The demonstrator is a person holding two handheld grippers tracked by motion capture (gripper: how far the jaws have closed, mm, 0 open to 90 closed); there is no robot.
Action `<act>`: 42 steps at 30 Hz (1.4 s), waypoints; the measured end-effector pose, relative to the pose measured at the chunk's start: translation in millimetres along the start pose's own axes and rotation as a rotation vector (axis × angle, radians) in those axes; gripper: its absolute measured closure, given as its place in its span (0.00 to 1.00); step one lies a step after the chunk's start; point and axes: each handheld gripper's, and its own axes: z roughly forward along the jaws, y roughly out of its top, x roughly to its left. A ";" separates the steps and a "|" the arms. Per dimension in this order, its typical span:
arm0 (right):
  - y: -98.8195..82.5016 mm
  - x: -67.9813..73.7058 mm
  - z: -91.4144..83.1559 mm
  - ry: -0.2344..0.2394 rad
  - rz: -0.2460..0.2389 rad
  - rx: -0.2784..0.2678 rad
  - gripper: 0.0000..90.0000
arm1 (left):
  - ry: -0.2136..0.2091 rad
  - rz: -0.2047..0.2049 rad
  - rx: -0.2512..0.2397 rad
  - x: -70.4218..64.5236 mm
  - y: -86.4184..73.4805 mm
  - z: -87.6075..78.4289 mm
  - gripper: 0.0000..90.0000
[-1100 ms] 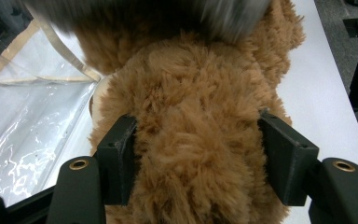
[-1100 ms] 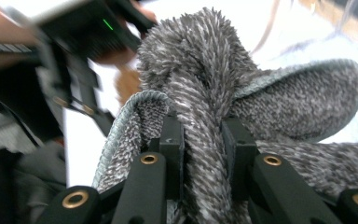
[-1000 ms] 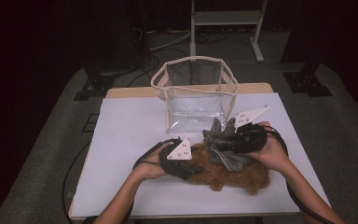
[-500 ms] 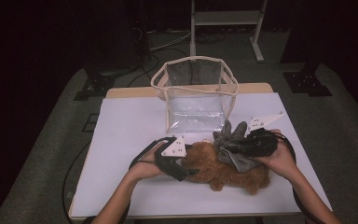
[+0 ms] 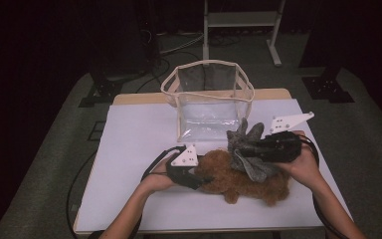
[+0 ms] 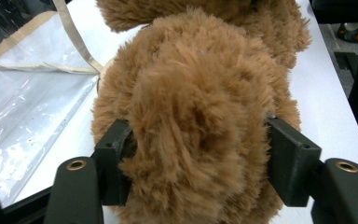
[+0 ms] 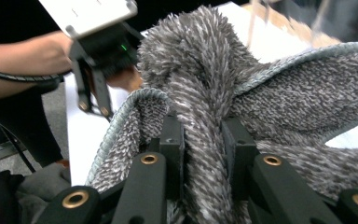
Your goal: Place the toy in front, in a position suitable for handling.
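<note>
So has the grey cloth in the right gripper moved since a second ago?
Yes. The grey cloth, pinched in the right gripper, has drifted slightly right of the clear bag corner, above the brown plush toy.

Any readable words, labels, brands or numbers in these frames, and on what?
None: no readable text on anything.
Brown plush: no tag or label in sight.
Grey cloth: no label.
Clear bag: no print.
White plates on the tools: holes and small dark specks, too small to read.

Open desk left and front, bag blocking the back

The clear bag [image 5: 210,102] stands mid-desk toward the far edge; the brown plush [image 5: 238,177] lies near the front edge; the desk's [image 5: 134,134] left half is free.
</note>
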 end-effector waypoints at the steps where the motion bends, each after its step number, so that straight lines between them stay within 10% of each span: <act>1: 4.2 1.9 3.4 0.003 -0.011 0.005 0.81 | 0.003 0.003 -0.004 0.0 0.5 0.7 0.40; 13: 11.3 5.2 72.0 0.056 -0.042 0.142 0.81 | 0.000 0.001 -0.008 -0.4 -1.1 2.1 0.40; 31: -32.5 -10.2 15.9 -0.029 0.030 0.096 0.81 | -0.002 0.005 -0.020 -0.5 -0.9 1.9 0.38; 42: -4.7 3.9 9.7 -0.010 -0.021 0.041 0.80 | 0.002 0.005 -0.015 0.8 0.1 2.4 0.38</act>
